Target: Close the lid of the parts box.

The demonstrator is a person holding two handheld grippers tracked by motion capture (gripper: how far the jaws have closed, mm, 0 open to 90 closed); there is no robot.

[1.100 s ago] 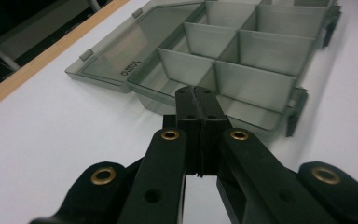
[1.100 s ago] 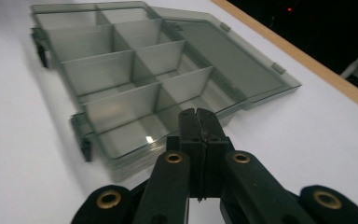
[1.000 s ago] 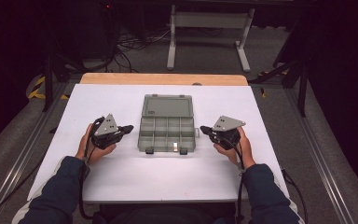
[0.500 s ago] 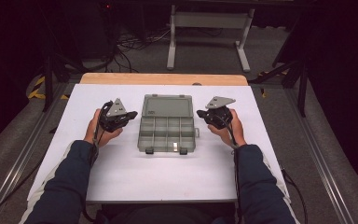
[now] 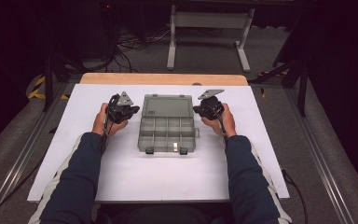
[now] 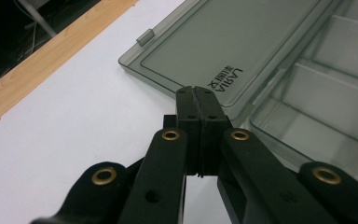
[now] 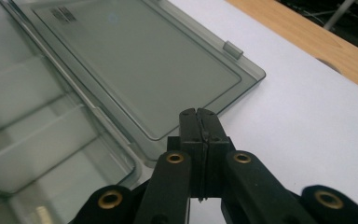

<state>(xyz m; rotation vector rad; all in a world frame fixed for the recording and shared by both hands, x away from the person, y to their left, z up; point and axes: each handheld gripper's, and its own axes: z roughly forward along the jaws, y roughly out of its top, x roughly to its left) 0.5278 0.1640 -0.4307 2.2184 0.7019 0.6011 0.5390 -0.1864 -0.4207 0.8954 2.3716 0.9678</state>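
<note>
A clear grey compartment box [image 5: 168, 131] lies open in the middle of the white table, its flat lid [image 5: 168, 106] folded back toward the far side. My left gripper [image 5: 135, 110] sits just left of the lid, jaws shut with nothing between them. In the left gripper view its tips [image 6: 197, 92] rest right at the lid's [image 6: 228, 44] edge, beside the printed label. My right gripper [image 5: 196, 110] mirrors it at the lid's right edge, also shut and empty. In the right gripper view the tips [image 7: 199, 113] are close to the lid's [image 7: 135, 60] corner rim.
The white table top [image 5: 121, 186] has a wooden strip [image 5: 163, 78] along its far edge. A grey metal stand [image 5: 209, 28] and cables lie on the dark floor beyond. Metal rails run along both sides of the table. The box's compartments [image 5: 168, 140] look empty.
Both hands have moved away from the person, from beside the box's front half up to beside its lid. Both grippers stayed shut.
</note>
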